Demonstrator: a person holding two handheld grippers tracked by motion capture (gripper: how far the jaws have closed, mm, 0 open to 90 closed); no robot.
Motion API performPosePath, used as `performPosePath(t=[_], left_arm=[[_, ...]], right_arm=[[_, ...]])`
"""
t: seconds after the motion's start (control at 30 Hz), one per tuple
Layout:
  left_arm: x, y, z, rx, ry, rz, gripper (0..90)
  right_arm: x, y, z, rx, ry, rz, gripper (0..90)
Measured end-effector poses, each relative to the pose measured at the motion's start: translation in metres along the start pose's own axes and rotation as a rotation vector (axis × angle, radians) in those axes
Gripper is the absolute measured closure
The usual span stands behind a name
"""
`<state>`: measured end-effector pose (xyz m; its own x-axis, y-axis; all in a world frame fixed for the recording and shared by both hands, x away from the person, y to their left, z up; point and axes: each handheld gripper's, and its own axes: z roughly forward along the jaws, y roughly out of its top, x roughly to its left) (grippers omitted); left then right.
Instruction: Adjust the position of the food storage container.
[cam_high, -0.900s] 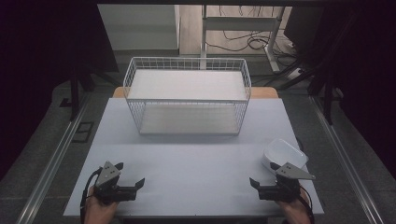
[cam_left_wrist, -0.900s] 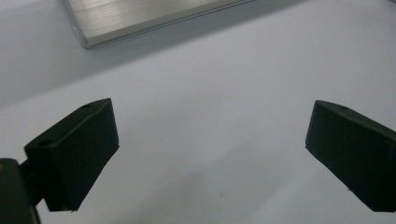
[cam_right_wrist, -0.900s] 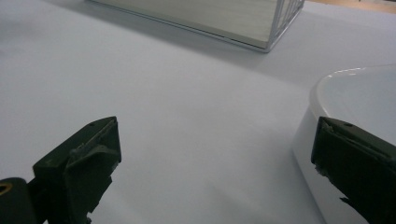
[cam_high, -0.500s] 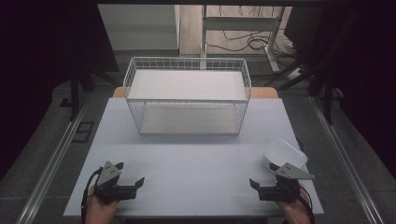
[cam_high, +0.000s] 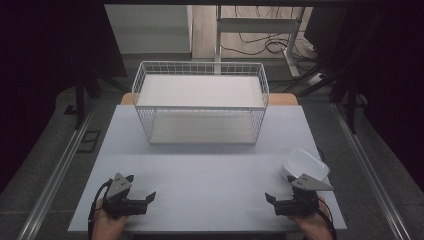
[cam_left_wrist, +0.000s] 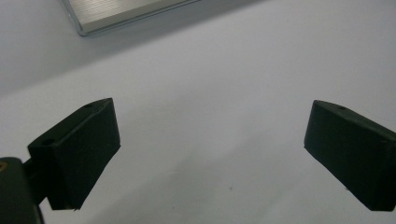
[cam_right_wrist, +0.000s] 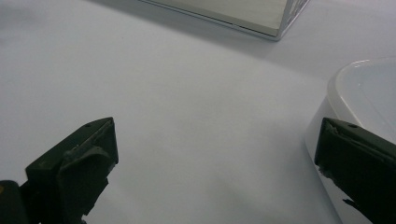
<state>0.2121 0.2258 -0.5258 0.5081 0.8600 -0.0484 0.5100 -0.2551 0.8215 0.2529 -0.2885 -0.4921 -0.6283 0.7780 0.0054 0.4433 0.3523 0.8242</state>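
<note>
White bowl (cam_high: 304, 165) sits just beside our right gripper (cam_high: 281, 204), whose jaws are spread, like the left gripper (cam_high: 140, 200); we risk nudging it off the table (cam_high: 210, 170).

both grippers black, w/ blocky flat-faced jaws & small screw holes on top. left gripper (cam_high: 141, 196) has grey 3-cornered plate w/ two dark dots, black cable looping off its back. right gripper (cam_high: 272, 198) same plate, cable by the wrist. right jaw pads look chipped.
</note>
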Motion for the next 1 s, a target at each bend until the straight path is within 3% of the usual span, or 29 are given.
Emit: performPosePath(t=[0.13, 0.17, 0.2, 0.23, 0.3, 0.33, 0.4, 0.43, 0.47, 0.5, 0.53, 0.57, 0.67, 0.87, 1.0], left_arm=[[0.000, 0.000, 0.001, 0.003, -0.007, -0.001, 3.1], [0.000, 0.000, 0.001, 0.002, -0.008, -0.001, 3.1], [0.000, 0.000, 0.001, 0.002, -0.010, -0.002, 3.1], [0.001, 0.000, 0.001, 0.004, -0.014, -0.001, 3.1], [0.000, 0.000, 0.001, 0.009, -0.015, 0.001, 3.1], [0.000, 0.000, 0.001, 0.009, -0.015, 0.001, 3.1], [0.000, 0.000, 0.002, 0.012, -0.015, 0.004, 3.1], [-0.001, 0.000, 0.002, 0.013, -0.016, 0.007, 3.1], [-0.001, 0.000, 0.002, 0.013, -0.016, 0.007, 3.1], [-0.001, 0.000, 0.002, 0.015, -0.015, 0.008, 3.1], [-0.001, 0.000, 0.002, 0.015, -0.015, 0.008, 3.1], [0.000, 0.000, 0.002, 0.015, -0.016, 0.007, 3.1], [0.000, 0.000, 0.003, 0.017, -0.019, 0.005, 3.1], [-0.001, -0.001, 0.003, 0.019, -0.020, 0.005, 3.1], [-0.001, -0.001, 0.003, 0.024, -0.025, 0.000, 3.1]], right_arm=[[-0.004, 0.004, -0.006, -0.003, -0.032, 0.014, 5.2], [-0.008, 0.006, -0.009, -0.002, -0.051, 0.025, 14.9], [-0.008, 0.006, -0.009, -0.002, -0.051, 0.025, 14.9], [-0.012, 0.009, -0.013, 0.001, -0.067, 0.040, 28.6], [-0.018, 0.012, -0.016, 0.007, -0.075, 0.043, 41.9], [-0.018, 0.012, -0.016, 0.007, -0.075, 0.043, 41.9], [-0.024, 0.013, -0.018, 0.017, -0.082, 0.040, 53.4], [-0.028, 0.014, -0.019, 0.019, -0.094, 0.038, 63.6], [-0.028, 0.014, -0.019, 0.019, -0.094, 0.038, 63.6], [-0.035, 0.015, -0.021, 0.009, -0.105, 0.041, 73.8], [-0.035, 0.015, -0.021, 0.009, -0.105, 0.041, 73.8], [-0.043, 0.016, -0.023, -0.009, -0.113, 0.059, 81.5], [-0.054, 0.014, -0.024, -0.005, -0.134, 0.078, 88.9], [-0.070, 0.016, -0.029, -0.021, -0.166, 0.114, 89.4], [-0.085, 0.013, -0.034, -0.016, -0.221, 0.144, 89.4]])
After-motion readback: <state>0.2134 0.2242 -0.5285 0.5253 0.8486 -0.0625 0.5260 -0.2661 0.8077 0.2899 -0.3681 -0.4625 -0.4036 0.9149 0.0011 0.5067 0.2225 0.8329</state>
